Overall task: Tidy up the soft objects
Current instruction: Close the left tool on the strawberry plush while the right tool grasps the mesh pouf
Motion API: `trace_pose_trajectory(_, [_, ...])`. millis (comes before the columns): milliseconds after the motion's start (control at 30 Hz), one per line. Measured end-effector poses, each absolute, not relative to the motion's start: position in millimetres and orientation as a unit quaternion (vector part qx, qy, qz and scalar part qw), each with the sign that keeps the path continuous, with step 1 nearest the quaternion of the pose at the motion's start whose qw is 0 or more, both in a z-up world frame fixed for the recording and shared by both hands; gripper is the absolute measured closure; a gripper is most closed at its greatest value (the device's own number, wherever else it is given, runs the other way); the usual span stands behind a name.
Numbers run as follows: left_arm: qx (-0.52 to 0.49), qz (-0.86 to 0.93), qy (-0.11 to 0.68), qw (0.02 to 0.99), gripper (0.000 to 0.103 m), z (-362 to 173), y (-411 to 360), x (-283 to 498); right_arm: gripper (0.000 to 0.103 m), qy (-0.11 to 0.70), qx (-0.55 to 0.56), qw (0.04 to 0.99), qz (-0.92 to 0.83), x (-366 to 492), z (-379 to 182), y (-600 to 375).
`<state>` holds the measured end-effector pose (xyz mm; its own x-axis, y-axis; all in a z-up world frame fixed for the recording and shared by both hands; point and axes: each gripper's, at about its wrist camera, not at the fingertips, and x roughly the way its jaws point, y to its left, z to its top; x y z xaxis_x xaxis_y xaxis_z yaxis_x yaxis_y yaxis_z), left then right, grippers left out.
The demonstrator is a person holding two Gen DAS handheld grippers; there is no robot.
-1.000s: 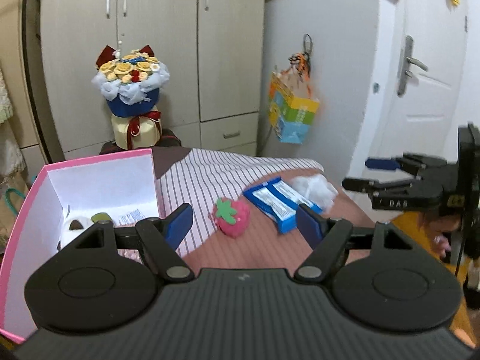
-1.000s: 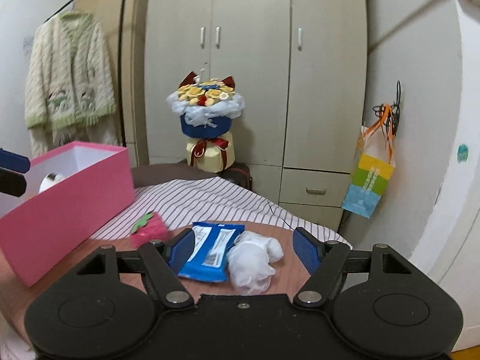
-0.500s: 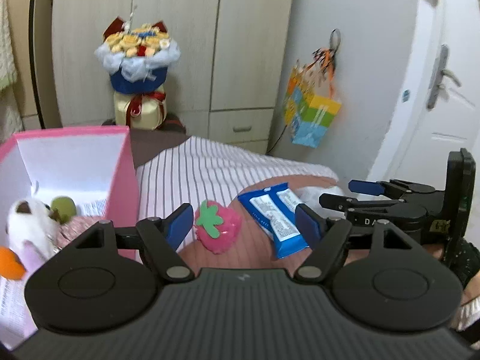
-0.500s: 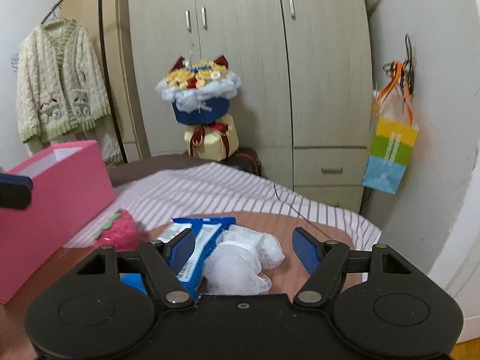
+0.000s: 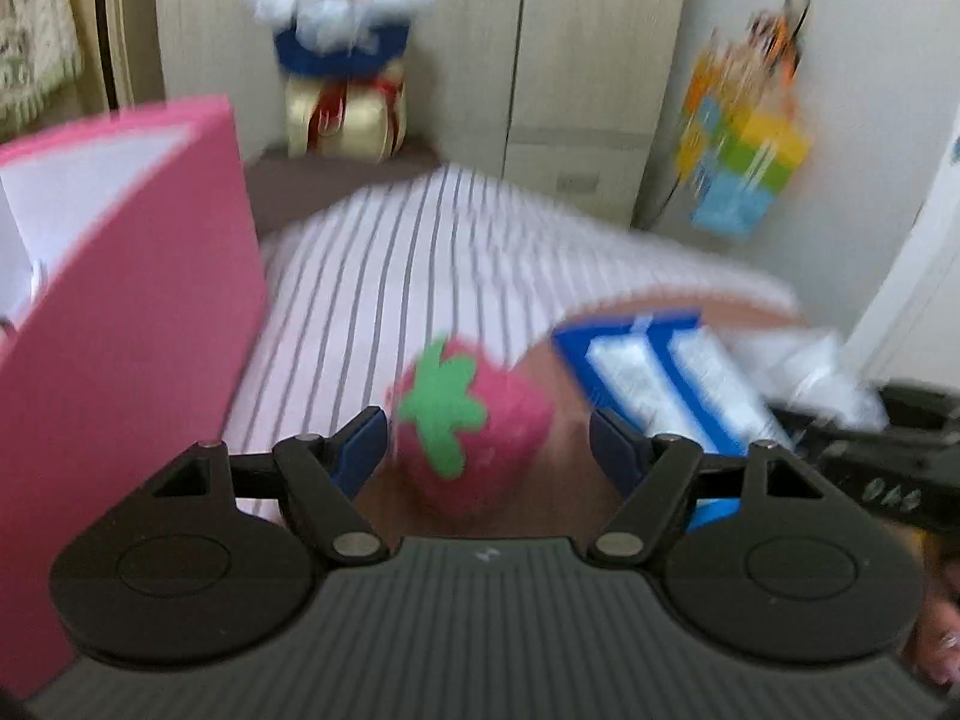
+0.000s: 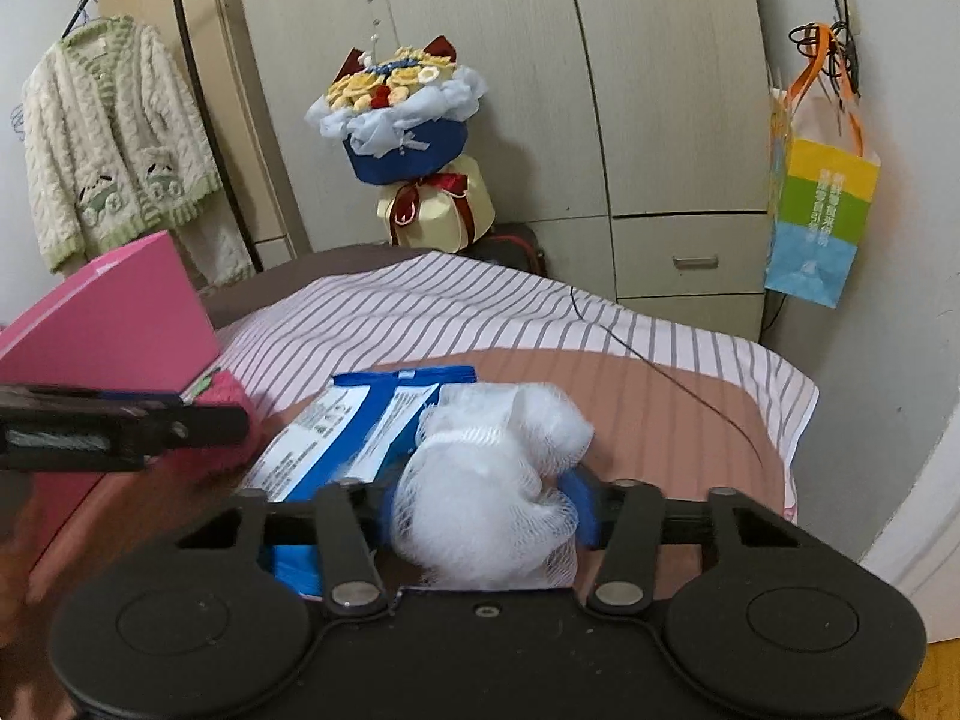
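Item: white mesh bath pouf (image 6: 492, 480), soft and crumpled, lying on the bed at the near edge of the brown cover (image 6: 660, 402). Your right gripper (image 6: 483, 507) has it between its blue fingers (image 6: 582, 504); the jaws are closing and the pads already dent the mesh on both sides. Finish the squeeze gently, taking the bulk of the ball, not a loose fold, so it does not slip out when lifted.

Item: pink plush strawberry with a green felt leaf (image 5: 468, 426), on the same cover, left of the pouf. Your left gripper (image 5: 489, 450) straddles it with the fingers apart and not pressing; the left view is blurred, so contact on the left pad cannot be ruled out. Settle the hand before you close, and centre the strawberry between the pads.

Item: blue-and-white flat plastic packet (image 6: 360, 426), lying between strawberry and pouf, touching the pouf. Keep it out of either grip.

Item: pink cardboard box with white inside (image 5: 120, 300), open, on the striped sheet (image 6: 420, 306) to the left; likely the destination.

Surroundings: flower bouquet (image 6: 399, 114), cream wardrobe (image 6: 510, 60), hanging colour-block bag (image 6: 822, 216), knitted cardigan (image 6: 114, 138).
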<state>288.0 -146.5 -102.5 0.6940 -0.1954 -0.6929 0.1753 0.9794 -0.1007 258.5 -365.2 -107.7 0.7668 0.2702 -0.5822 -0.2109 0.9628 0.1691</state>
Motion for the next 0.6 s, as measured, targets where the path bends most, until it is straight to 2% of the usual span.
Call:
trace_pose_trajectory(133, [-0.016, -0.088, 0.356, 0.930, 0.030, -106, -146, 285, 0.061, 0.314, 0.039, 0.940, 0.128, 255, -107, -363])
trace_pose_trajectory(267, [-0.009, -0.086, 0.338, 0.937, 0.030, -109, -148, 285, 0.062, 0.298, 0.028, 0.947, 0.115, 249, -104, -360])
trace_pose_trajectory(300, [-0.004, -0.082, 0.338, 0.938, 0.045, -111, -149, 287, 0.062, 0.293, 0.027, 0.949, 0.111, 247, -104, -359])
trace_pose_trajectory(333, [0.005, -0.081, 0.341, 0.936, 0.053, -111, -150, 288, 0.062, 0.290, 0.025, 0.951, 0.107, 246, -103, -359])
trace_pose_trajectory(600, [0.009, -0.095, 0.325, 0.941, 0.057, -107, -150, 282, 0.062, 0.273, 0.040, 0.960, 0.038, 230, -101, -363])
